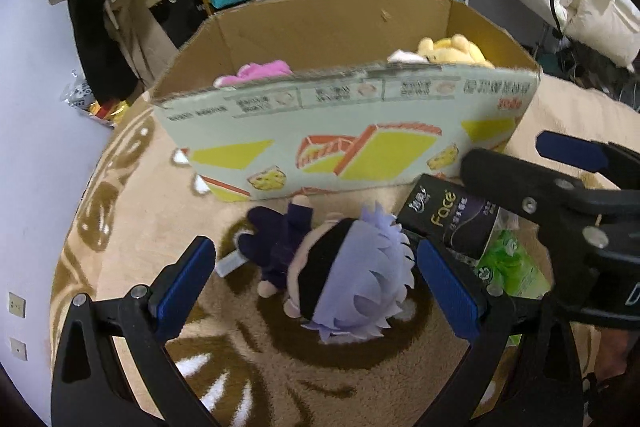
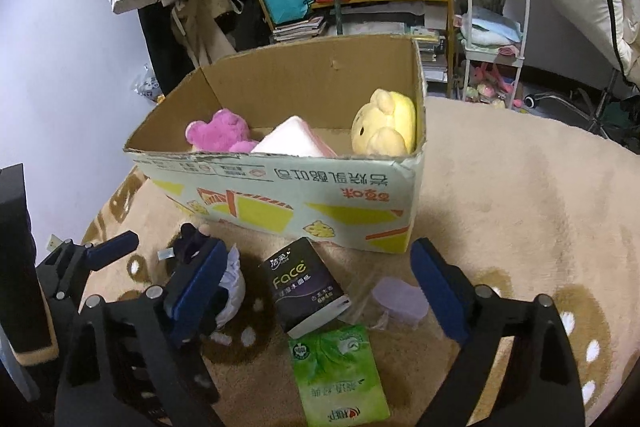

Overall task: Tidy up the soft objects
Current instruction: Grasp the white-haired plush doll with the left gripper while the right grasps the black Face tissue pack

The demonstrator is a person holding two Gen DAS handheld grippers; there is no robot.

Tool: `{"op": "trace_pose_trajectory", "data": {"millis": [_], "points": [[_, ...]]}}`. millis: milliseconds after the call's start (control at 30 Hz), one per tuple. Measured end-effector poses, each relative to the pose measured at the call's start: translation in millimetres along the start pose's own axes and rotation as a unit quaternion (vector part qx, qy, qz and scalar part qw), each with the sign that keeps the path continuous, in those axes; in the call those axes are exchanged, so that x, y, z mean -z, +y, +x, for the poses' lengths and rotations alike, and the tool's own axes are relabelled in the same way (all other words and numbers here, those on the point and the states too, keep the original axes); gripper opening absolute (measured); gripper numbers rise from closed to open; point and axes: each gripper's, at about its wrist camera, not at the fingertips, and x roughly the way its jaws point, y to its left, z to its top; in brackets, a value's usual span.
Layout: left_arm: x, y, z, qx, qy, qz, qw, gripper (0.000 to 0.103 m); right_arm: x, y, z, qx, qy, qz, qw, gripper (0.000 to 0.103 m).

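Both grippers—left gripper (image 1: 316, 287), right gripper (image 2: 320, 291)—had jaws apart, bracketing the doll (image 1: 340, 275) and black tissue pack (image 2: 306, 287), each ready for the box (image 2: 280, 195) at twelve o'clock.

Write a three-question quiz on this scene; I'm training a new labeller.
1. True or false: the box already holds a yellow plush.
2. Which lies between the left claw's open fingers? A) green pack B) doll C) pink plush
3. What black item sits in front of the right claw?

Key: 1 true. 2 B, the doll. 3 the tissue pack marked "Face".
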Motion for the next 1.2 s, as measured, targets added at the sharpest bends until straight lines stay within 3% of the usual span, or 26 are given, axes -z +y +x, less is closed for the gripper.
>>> {"op": "trace_pose_trajectory", "data": {"millis": [400,500,667,800,1067,1133,1200], "points": [[8.9,-5.2,26.2,-0.011,0.039,0.012,0.9991,0.1,9.9,-1.8,40.5,-0.022,0.08,-0.006,0.997,0.074],[10.1,-5.0,27.5,-0.008,0.04,0.012,0.9991,0.099,12.1,-0.9,45.9,-0.026,0.087,-0.006,0.996,0.073],[13.1,-6.7,30.9,-0.001,0.048,0.023,0.9986,0.087,10.4,4.3,52.4,-0.027,0.092,-0.02,0.995,0.071],[16.1,-9.6,32.8,-0.001,0.053,0.034,0.998,0.078,12.1,10.7,56.8,-0.022,0.101,-0.034,0.994,0.063],[16.8,-1.8,29.2,0.017,0.051,0.013,0.9985,0.07,16.1,21.5,60.7,-0.012,0.101,-0.055,0.993,0.058],[17.3,1.2,27.4,0.027,0.051,0.007,0.9983,0.06,16.7,23.4,60.2,-0.011,0.1,-0.056,0.993,0.057],[16.8,5.8,25.2,0.032,0.051,-0.004,0.9982,0.06,18.3,21.8,56.2,-0.009,0.097,-0.056,0.994,0.057]]}}
